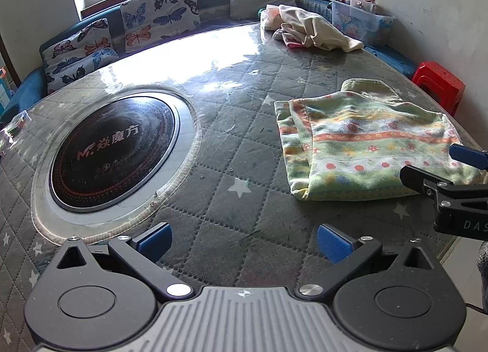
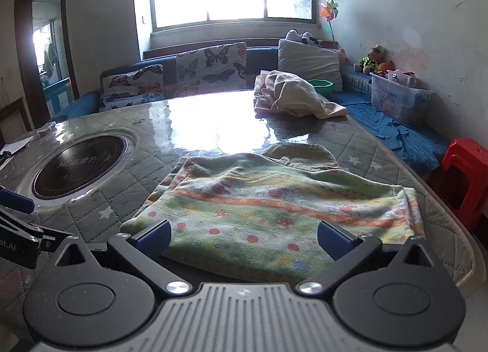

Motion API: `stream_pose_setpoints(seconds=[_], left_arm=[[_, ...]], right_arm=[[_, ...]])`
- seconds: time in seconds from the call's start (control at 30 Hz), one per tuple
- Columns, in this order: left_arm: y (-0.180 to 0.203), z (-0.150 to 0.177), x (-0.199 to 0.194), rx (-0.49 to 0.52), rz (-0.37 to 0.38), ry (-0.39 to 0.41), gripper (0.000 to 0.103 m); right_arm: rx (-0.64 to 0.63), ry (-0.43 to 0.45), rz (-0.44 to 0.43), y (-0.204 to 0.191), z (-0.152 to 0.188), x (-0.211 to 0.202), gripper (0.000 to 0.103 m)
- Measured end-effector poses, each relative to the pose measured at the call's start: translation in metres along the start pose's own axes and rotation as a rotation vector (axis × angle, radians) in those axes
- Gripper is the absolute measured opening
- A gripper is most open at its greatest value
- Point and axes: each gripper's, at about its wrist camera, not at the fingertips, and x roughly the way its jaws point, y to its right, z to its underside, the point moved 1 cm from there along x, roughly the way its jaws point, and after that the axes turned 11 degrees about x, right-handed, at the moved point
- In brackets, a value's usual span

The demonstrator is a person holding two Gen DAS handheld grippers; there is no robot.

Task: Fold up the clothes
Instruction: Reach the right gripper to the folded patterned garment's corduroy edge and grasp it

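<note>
Evidently fold done — striped garment (image 2: pixel 274 208) flat ahead of right gripper (image 2: pixel 244 240), left gripper (image 1: pixel 244 243) over bare table (image 1: pixel 213 144); both spread, empty.

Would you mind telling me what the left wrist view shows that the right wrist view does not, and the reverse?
Only the left wrist view shows the open left gripper over bare quilted table cover.

Only the right wrist view shows the doorway, the pinwheel and the open right gripper over the folded striped garment.

Both show that garment, the unfolded clothes pile, the round cooktop, the butterfly cushions and the red stool.
</note>
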Motion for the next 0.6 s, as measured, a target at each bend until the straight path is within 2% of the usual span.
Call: stream_pose_setpoints(seconds=[0.17, 0.3, 0.43, 0.6], left_arm=[[-0.005, -0.003, 0.003, -0.022, 0.029, -0.029, 0.103], [-0.004, -0.004, 0.003, -0.011, 0.03, -0.018, 0.103], [-0.008, -0.011, 0.005, -0.003, 0.021, -0.012, 0.103], [-0.017, -0.021, 0.007, -0.012, 0.002, -0.003, 0.103]], right_arm=[[-0.006, 0.003, 0.007, 0.001, -0.003, 0.001, 0.103], [-0.01, -0.009, -0.005, 0.004, -0.006, 0.007, 0.103], [-0.027, -0.027, -0.001, 0.012, -0.025, 0.019, 0.102], [0.017, -0.046, -0.003, 0.028, -0.054, 0.038, 0.093]])
